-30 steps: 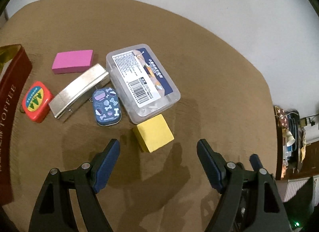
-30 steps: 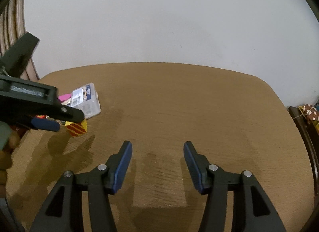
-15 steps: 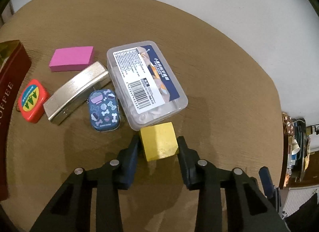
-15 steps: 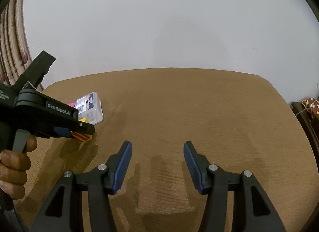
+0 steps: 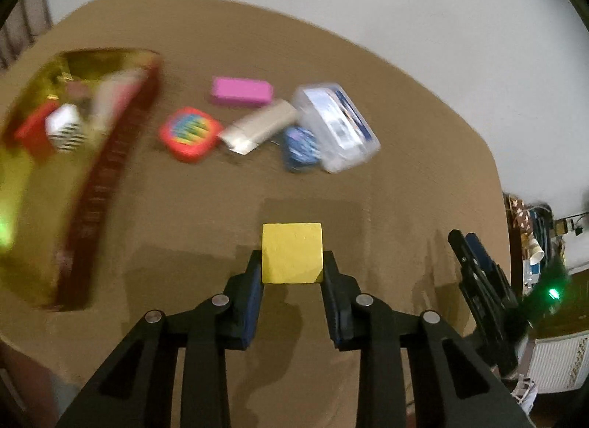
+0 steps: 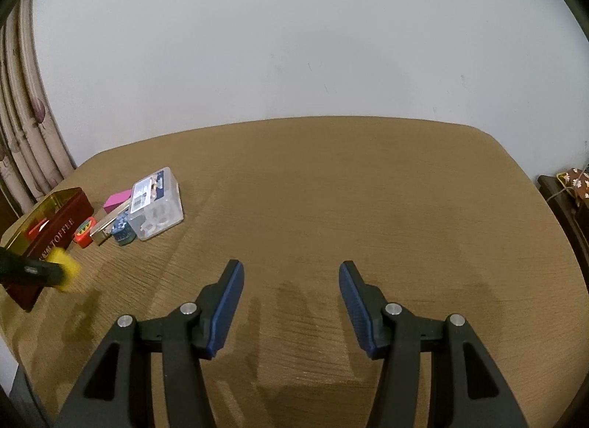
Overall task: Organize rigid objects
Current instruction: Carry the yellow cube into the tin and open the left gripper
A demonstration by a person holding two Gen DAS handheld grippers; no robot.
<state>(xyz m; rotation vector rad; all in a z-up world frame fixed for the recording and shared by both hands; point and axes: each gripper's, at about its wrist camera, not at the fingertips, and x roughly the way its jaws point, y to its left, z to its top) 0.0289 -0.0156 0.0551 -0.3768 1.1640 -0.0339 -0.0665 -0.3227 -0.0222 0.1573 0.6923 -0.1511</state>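
Note:
My left gripper [image 5: 292, 258] has the yellow block [image 5: 292, 244] between its blue pads, held clear above the brown table [image 5: 206, 214]; the jaws are still closing on it. From the right wrist view the yellow block [image 6: 67, 268] hangs just in front of the red toffee tin [image 6: 55, 240]. The open tin [image 5: 106, 177], gold inside, lies at the left with a white striped cube [image 5: 66, 130] in it. My right gripper [image 6: 291, 269] stands open over bare table with nothing between its fingers.
Grouped on the table behind the block are a pink block [image 5: 241, 91], a red square case [image 5: 189, 133], a silver case [image 5: 259, 126], a small blue tin [image 5: 300, 148] and a clear plastic box [image 5: 337, 126]. Clutter stands past the table's right edge.
The left gripper closed on the yellow block, lifted it and carried it away from the clear box toward the toffee tin. The right gripper stayed put.

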